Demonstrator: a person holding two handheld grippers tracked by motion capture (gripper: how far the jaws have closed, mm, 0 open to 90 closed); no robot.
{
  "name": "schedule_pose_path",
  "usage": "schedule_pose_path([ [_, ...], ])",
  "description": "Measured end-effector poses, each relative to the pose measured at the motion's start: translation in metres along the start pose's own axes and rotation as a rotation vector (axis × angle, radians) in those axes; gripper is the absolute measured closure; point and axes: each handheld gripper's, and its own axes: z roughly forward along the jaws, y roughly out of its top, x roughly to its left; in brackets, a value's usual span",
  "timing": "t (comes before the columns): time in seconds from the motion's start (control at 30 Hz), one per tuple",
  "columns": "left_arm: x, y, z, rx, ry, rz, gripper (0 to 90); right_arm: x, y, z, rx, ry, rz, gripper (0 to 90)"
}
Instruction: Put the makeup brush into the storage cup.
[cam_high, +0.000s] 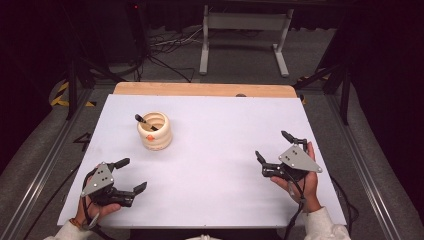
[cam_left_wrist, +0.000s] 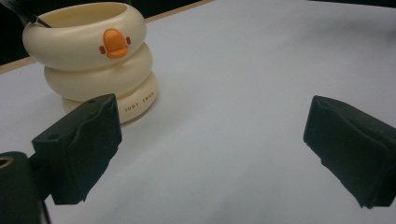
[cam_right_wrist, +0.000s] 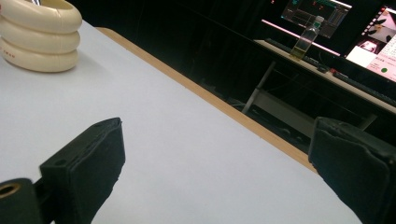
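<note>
A cream ringed cup (cam_high: 154, 131) with an orange duck bill on its side stands left of the table's middle; a dark-handled tool (cam_high: 145, 121) leans inside it. The cup (cam_left_wrist: 93, 60) sits up and to the left of my left gripper's jaws, which stand wide apart with nothing between them. My left gripper (cam_high: 131, 175) rests open near the front left corner. My right gripper (cam_high: 274, 145) is open at the front right, held in a hand, jaws spread over bare white tabletop. The cup (cam_right_wrist: 38, 36) appears far off at top left in the right gripper view.
The white table surface (cam_high: 220, 150) has a wooden strip (cam_high: 205, 89) along its far edge. Beyond it stand a metal frame's legs (cam_high: 242, 35) and floor cables. A desk with monitors and a bottle (cam_right_wrist: 306, 42) lies past the table edge.
</note>
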Motion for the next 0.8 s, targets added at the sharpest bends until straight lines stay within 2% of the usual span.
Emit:
schedule_pose_path([
  [0.8, -0.001, 0.001, 0.002, 0.003, -0.002, 0.005, 5.3, 0.003, -0.036, -0.028, 0.063, -0.007, 0.019, 4.8],
])
